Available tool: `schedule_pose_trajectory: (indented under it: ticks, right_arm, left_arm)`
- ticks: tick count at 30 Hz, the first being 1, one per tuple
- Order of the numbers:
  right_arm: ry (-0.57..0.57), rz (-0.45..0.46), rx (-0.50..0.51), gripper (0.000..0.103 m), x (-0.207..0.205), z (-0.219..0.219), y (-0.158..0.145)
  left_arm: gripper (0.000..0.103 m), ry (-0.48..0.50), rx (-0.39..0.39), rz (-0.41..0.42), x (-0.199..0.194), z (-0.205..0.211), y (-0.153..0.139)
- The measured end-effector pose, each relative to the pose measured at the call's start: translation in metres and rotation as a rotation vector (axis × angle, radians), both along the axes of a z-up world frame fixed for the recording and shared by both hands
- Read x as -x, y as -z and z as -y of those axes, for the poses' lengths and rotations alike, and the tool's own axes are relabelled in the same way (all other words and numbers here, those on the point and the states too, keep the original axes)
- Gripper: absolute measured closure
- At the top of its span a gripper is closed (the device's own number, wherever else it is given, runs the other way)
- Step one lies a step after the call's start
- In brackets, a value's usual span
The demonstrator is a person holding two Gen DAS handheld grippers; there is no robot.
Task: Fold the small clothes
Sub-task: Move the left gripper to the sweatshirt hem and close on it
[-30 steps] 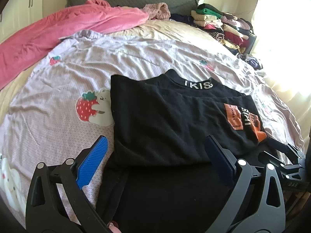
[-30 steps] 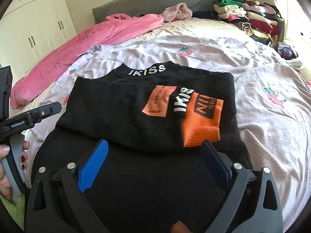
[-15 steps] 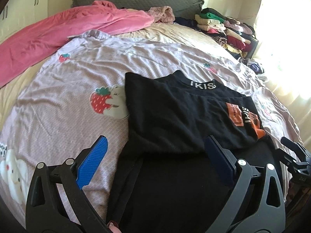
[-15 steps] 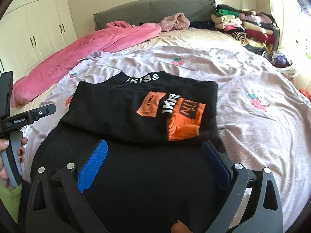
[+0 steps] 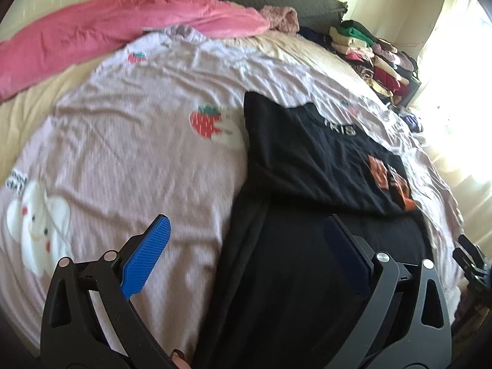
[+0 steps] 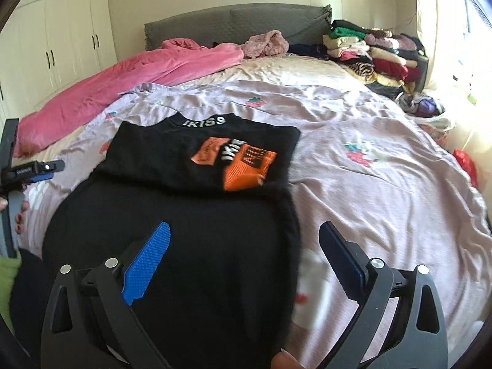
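Both grippers have pulled back and apart, so the left gripper (image 5: 246,252) hangs open by the black top's (image 5: 307,166) left edge, and the right gripper (image 6: 243,255) waits open over its right hem, ready to grab and fold up.

Sunlit bedroom, white wardrobes (image 6: 61,40), grey headboard (image 6: 233,21)

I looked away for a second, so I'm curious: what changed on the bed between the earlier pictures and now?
Both grippers drew apart: the left gripper slid out past the black top's left edge, the right gripper out to its right edge. Neither took hold of anything; both sets of fingers stayed open. The top kept its fold, and the pink blanket did not move.
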State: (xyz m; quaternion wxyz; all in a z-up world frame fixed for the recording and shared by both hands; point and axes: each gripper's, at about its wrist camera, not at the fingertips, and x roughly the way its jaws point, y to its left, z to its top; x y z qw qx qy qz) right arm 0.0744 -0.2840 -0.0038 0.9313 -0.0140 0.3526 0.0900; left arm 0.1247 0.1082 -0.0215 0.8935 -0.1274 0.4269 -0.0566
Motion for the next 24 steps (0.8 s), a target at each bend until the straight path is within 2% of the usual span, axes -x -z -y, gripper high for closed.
schedule_pose_trajectory:
  ticks: [2, 10, 13, 15, 17, 20, 24]
  right_arm:
    - [-0.003, -0.003, -0.001, 0.006, 0.006, 0.003, 0.0]
    - [-0.021, -0.023, -0.012, 0.006, 0.023, 0.007, 0.006]
    - [-0.029, -0.034, -0.023, 0.006, 0.028, 0.007, 0.009]
    - [-0.031, -0.037, -0.027, 0.006, 0.031, 0.006, 0.009]
    - [-0.03, -0.042, -0.033, 0.006, 0.034, 0.006, 0.01]
    - [-0.028, -0.059, -0.034, 0.006, 0.038, 0.005, 0.014]
    - [-0.031, -0.073, -0.018, 0.006, 0.044, 0.006, 0.019]
  left_arm:
    - [0.01, 0.017, 0.016, -0.027, 0.006, 0.0, 0.002]
    - [0.011, 0.056, -0.047, -0.108, 0.031, 0.002, 0.005]
    - [0.026, 0.085, -0.069, -0.151, 0.036, 0.005, 0.01]
    - [0.03, 0.105, -0.092, -0.176, 0.038, 0.008, 0.014]
    - [0.038, 0.114, -0.099, -0.207, 0.037, 0.008, 0.02]
    - [0.05, 0.128, -0.066, -0.262, 0.035, 0.003, 0.029]
    - [0.055, 0.143, -0.012, -0.327, 0.032, -0.004, 0.041]
